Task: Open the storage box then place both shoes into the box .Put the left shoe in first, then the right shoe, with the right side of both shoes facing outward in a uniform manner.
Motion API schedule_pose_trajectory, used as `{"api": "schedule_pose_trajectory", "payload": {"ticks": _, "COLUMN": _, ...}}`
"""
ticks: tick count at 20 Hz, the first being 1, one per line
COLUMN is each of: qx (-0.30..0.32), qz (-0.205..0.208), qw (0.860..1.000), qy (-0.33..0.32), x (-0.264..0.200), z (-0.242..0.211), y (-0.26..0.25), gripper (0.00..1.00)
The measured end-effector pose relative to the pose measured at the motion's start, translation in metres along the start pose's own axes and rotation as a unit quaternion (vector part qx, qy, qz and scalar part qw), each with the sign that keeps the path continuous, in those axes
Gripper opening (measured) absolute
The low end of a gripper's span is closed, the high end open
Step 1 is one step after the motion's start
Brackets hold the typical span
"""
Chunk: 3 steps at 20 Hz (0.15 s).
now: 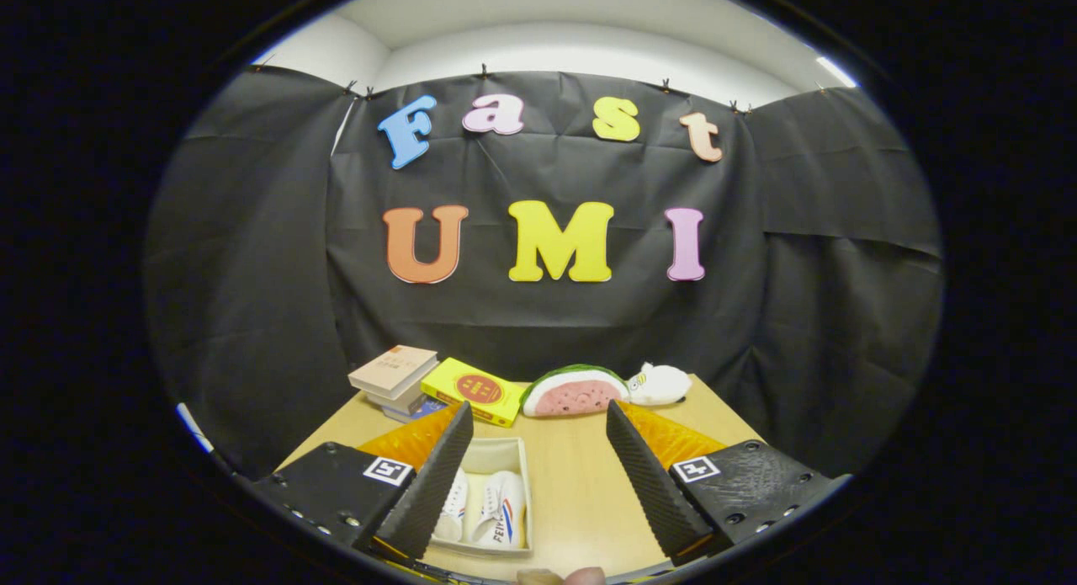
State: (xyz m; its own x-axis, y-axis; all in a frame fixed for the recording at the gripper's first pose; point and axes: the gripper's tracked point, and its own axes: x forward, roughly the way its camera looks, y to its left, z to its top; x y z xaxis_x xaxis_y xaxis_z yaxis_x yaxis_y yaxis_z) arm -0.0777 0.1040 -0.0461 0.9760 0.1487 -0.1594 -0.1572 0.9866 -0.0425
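Two white shoes (492, 507) side by side in open storage box (505, 455) on tabletop (580, 484), long axes toward far edge; left one part hidden behind finger. Side lettering partly cut off. Gripper (538, 429) spread wide, empty, above tabletop. Books (395, 374), watermelon plush (574, 391) along far edge.

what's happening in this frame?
A person's handheld gripper hangs open above a wooden table, holding nothing. Two white shoes already lie side by side in the open storage box, next to the left finger. Beyond the fingers sit a stack of books, a yellow box, a watermelon plush and a white plush.
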Motion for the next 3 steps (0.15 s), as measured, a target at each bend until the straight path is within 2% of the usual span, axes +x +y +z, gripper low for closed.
{"api": "schedule_pose_trajectory", "payload": {"ticks": 3, "qx": 0.006, "qz": -0.003, "qw": 1.0, "qy": 0.002, "x": -0.0009, "z": -0.0001, "y": -0.0028, "gripper": 0.96}}
